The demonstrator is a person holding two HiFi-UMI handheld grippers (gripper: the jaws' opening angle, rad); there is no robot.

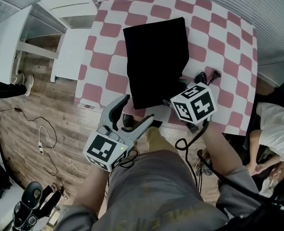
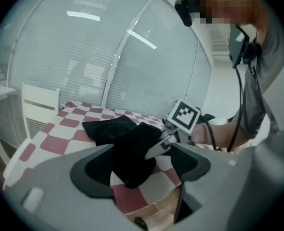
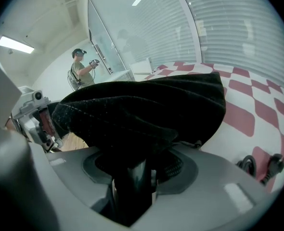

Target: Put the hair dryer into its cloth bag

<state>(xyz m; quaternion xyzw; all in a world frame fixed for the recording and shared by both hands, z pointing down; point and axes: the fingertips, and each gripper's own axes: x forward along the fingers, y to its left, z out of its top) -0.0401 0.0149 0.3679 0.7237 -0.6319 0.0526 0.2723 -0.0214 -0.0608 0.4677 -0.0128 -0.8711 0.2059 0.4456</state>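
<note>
The black cloth bag [image 1: 156, 57] lies on the red-and-white checked table [image 1: 219, 37], its near end lifted at the table's front edge. My right gripper [image 1: 170, 104] is shut on that near edge; the cloth drapes over its jaws in the right gripper view [image 3: 132, 177]. A black cord with a plug [image 1: 207, 77] lies just right of the bag, and shows again as a plug [image 3: 272, 165]. The hair dryer's body is not visible. My left gripper [image 1: 130, 115] is open, held off the table's front edge with nothing in it, facing the lifted bag [image 2: 132, 153].
A white chair [image 1: 70, 47] stands at the table's left side. A seated person [image 1: 277, 129] is close to the right. Loose cables [image 1: 48, 143] lie on the wooden floor at the left. Another person [image 3: 79, 73] stands far off by the glass wall.
</note>
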